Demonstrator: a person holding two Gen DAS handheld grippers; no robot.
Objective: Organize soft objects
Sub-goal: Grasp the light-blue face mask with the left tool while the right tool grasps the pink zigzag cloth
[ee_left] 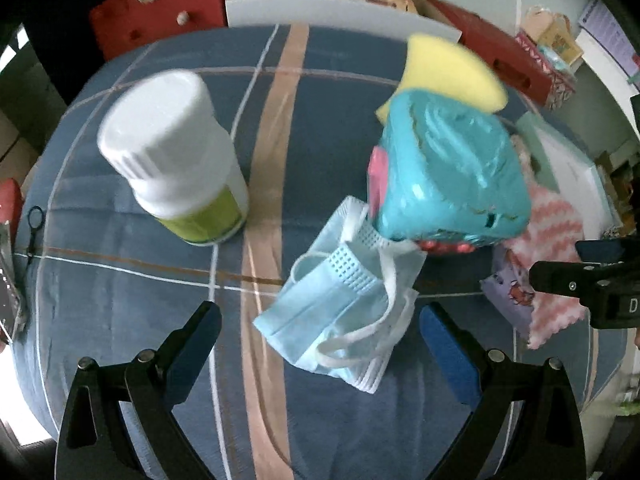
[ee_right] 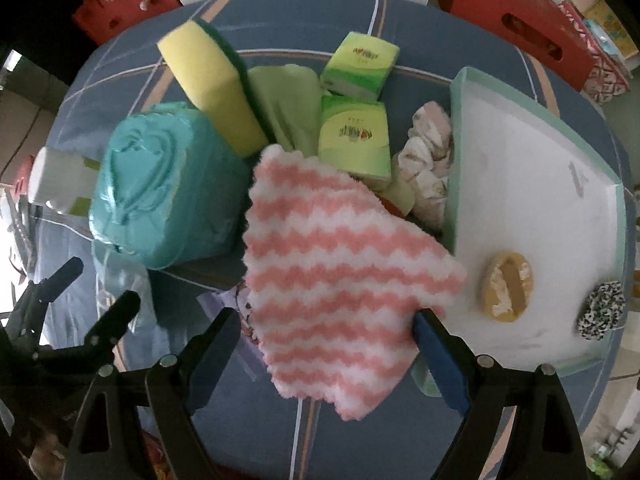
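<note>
Currently both grippers point down over the counter (ee_left: 120, 320), which is covered by a blue plaid cloth.

Left gripper (ee_left: 320, 332): fingers wide apart, gripping nothing. A blue face mask (ee_left: 340, 320) lies flat between them, untouched. A white bottle (ee_left: 176, 156) stands to the left; a teal pack (ee_left: 448, 172) and a yellow sponge (ee_left: 448, 72) lie beyond.

Right gripper (ee_right: 326, 336): fingers wide apart, gripping nothing. A pink zigzag cloth (ee_right: 344, 280) lies between them; its edge meets the right finger. Two green tissue packs (ee_right: 356, 136) lie beyond it. A white tray (ee_right: 532, 176) to the right holds a yellow scrubber (ee_right: 508, 286) and a speckled scrunchie (ee_right: 600, 316).
</note>
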